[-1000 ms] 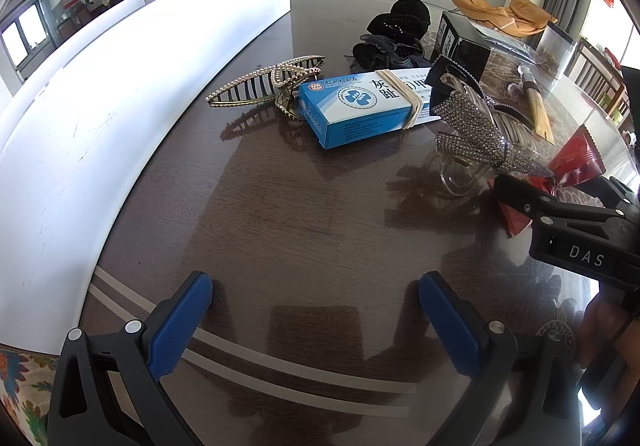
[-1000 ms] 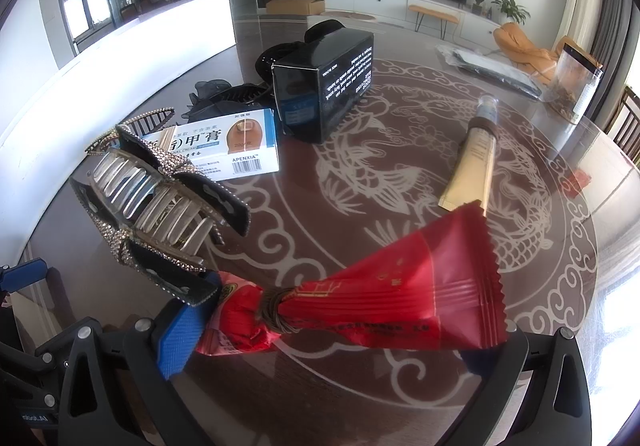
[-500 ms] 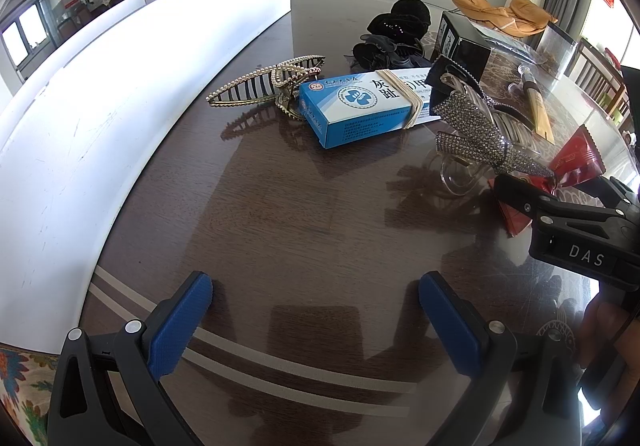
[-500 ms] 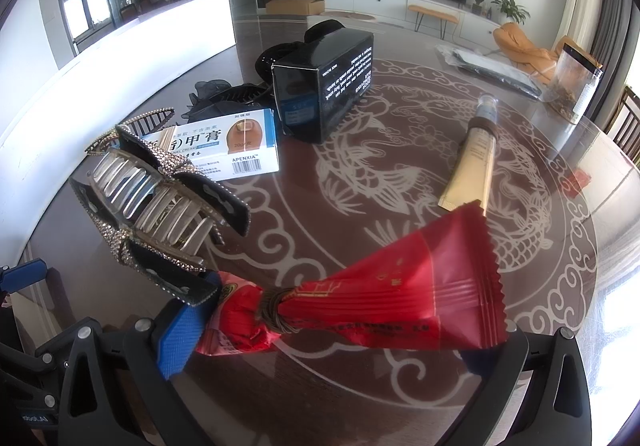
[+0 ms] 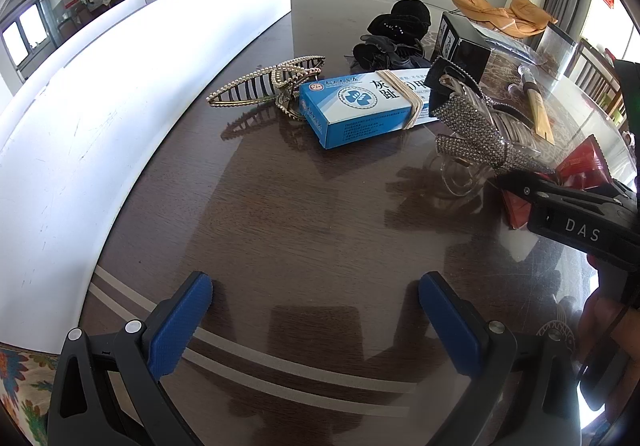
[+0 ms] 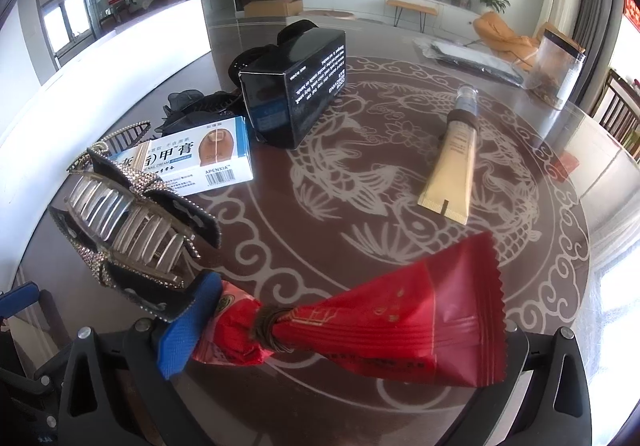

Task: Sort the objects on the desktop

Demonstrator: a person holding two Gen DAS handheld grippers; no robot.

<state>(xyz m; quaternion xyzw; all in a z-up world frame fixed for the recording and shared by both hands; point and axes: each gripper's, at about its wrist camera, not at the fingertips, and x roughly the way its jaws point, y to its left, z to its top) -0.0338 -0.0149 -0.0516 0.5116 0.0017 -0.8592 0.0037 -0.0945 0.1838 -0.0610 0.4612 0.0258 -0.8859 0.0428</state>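
The left gripper hangs wide open over the bare brown table, and the right gripper has a red snack packet lying across its spread fingers, right beside a sparkly hair clip near the blue box.

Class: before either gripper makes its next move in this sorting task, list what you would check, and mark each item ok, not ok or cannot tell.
1. Left gripper open, nothing between its fingers: ok.
2. Right gripper grip on the red packet: cannot tell.
3. Rhinestone hair claw apart from the right gripper: not ok, it touches the left finger.
4. Bare table ahead of the left gripper: ok.
5. Blue medicine box banded shut: ok.
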